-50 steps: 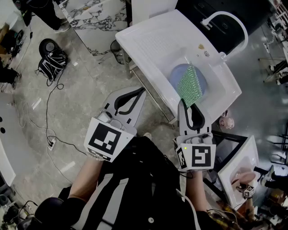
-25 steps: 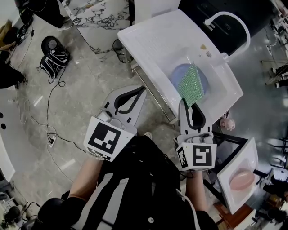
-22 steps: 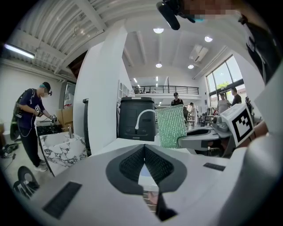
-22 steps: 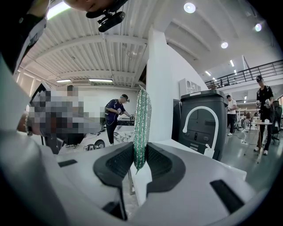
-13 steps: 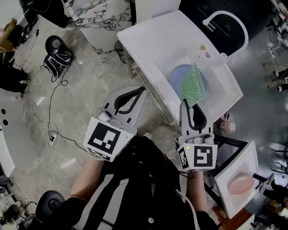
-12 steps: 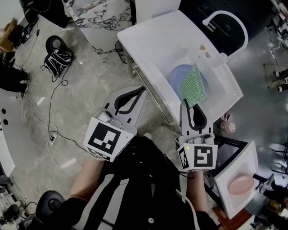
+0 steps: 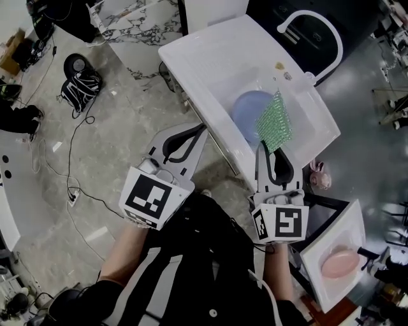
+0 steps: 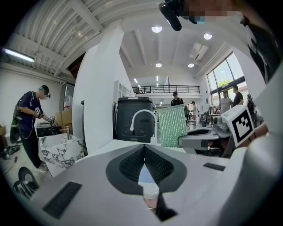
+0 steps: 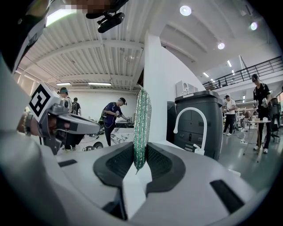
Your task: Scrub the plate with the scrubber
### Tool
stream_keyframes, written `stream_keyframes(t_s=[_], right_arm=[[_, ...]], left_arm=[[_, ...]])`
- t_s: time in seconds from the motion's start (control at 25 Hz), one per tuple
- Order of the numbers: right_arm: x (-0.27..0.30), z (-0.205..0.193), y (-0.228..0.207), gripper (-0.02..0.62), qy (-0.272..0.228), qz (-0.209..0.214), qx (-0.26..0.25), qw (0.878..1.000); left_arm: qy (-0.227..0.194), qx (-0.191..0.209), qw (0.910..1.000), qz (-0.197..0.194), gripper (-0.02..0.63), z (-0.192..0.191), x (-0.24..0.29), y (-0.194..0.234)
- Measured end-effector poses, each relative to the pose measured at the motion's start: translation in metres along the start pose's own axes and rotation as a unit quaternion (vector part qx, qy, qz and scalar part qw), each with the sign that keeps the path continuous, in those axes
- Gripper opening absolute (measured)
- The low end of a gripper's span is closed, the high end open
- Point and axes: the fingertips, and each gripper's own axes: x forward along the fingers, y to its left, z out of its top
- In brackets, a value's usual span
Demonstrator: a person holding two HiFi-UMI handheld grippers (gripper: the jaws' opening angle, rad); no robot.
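— From the head view, where is the task's thing?

— The round blue plate (image 7: 244, 109) lies in the basin of the white sink (image 7: 210, 54). The green mesh scrubber (image 7: 275, 121) hangs over the plate's right side; I cannot tell whether it touches.

— Who has the scrubber?

— The right gripper (image 7: 263, 146), with its tip at the sink's near rim. The scrubber sticks out beyond its jaws toward the white arched faucet (image 7: 310, 18). The left gripper (image 7: 201, 127) hovers over the grey stone floor (image 7: 115, 127), just beside the sink's front edge.

— And the left gripper view?

— The jaws of the left gripper (image 8: 144, 148) are clenched together, the ribbed dark pads meeting with nothing between them. Off to the right, the scrubber (image 8: 172, 126) stands upright in front of the other gripper's marker cube (image 8: 242, 123), and the faucet (image 8: 141, 115) rises behind.

— The right gripper view?

— There the right gripper (image 9: 140, 155) has its jaws closed on the scrubber's lower end (image 9: 142, 126), pads pressed against both faces. The sheet is seen edge-on, standing straight up. The left gripper (image 9: 62, 121) shows at the left, the faucet (image 9: 190, 117) at the right.
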Motion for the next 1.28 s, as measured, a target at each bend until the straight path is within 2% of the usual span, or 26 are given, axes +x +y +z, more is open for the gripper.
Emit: stream_keyframes(t_s=[0.4,0.68,0.88,1.08,1.28], right_arm=[[0.011,-0.003,-0.032,0.089,-0.001,-0.041,-0.001,0.999],[0.043,0.001,-0.056,0.089,0.007,-0.095,-0.007,0.995],[0.074,0.005,-0.075,0.089,0.021,-0.137,0.009,0.990],[0.108,0.008,-0.087,0.089,0.030,-0.167,0.007,0.985],[0.132,0.002,-0.102,0.089,0.037,-0.216,0.017,0.976]], left_arm=[[-0.009,0.006,0.9994,-0.032,0.000,0.006,0.037,0.003],[0.000,0.008,0.9963,-0.085,0.000,0.012,0.088,0.027],[-0.001,0.016,0.9918,-0.127,0.000,0.019,0.126,0.053],[0.017,0.008,0.9871,-0.159,0.000,0.018,0.161,0.079],[0.019,0.020,0.9774,-0.209,0.000,0.018,0.198,0.092]])
